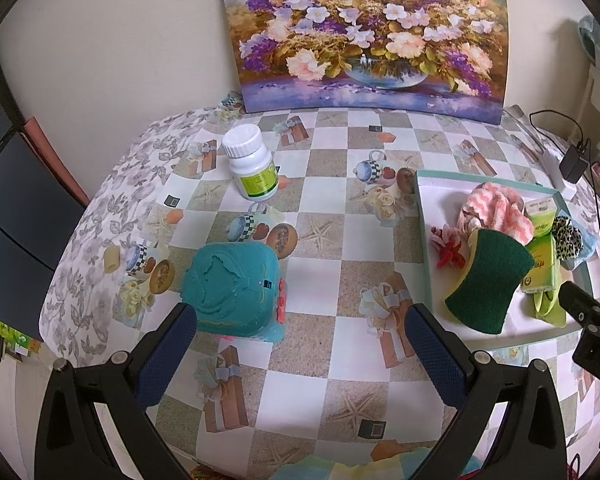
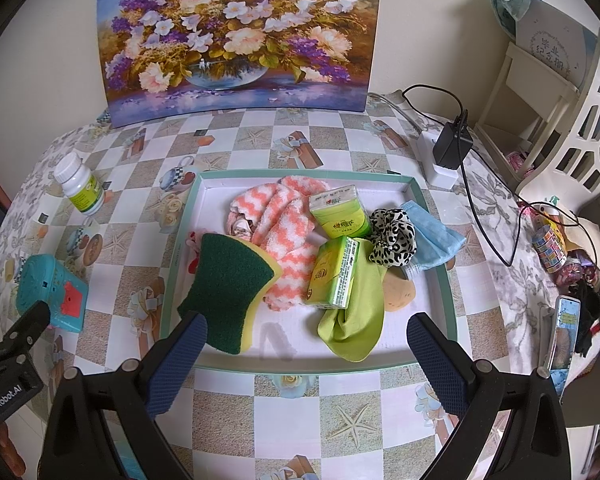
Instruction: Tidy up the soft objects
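Note:
A shallow teal-rimmed tray [image 2: 300, 175] holds a green-and-yellow sponge [image 2: 228, 292] propped on its left rim, pink-and-white fuzzy socks [image 2: 284, 236], two green tissue packs [image 2: 334, 276], a lime cloth [image 2: 352, 320], a leopard scrunchie [image 2: 394, 236] and a blue face mask [image 2: 434, 236]. My right gripper [image 2: 308, 326] is open at the tray's near edge, its left fingertip beside the sponge's lower corner. A teal toy-like box [image 1: 236, 288] stands on the checked tablecloth left of the tray [image 1: 424, 240]. My left gripper [image 1: 300, 320] is open, its left fingertip by the box.
A white pill bottle [image 1: 252, 164] stands behind the teal box. A flower painting [image 1: 364, 32] leans on the back wall. Right of the tray are a black charger with cables [image 2: 452, 144], a white rack [image 2: 560, 112] and small clutter [image 2: 560, 320].

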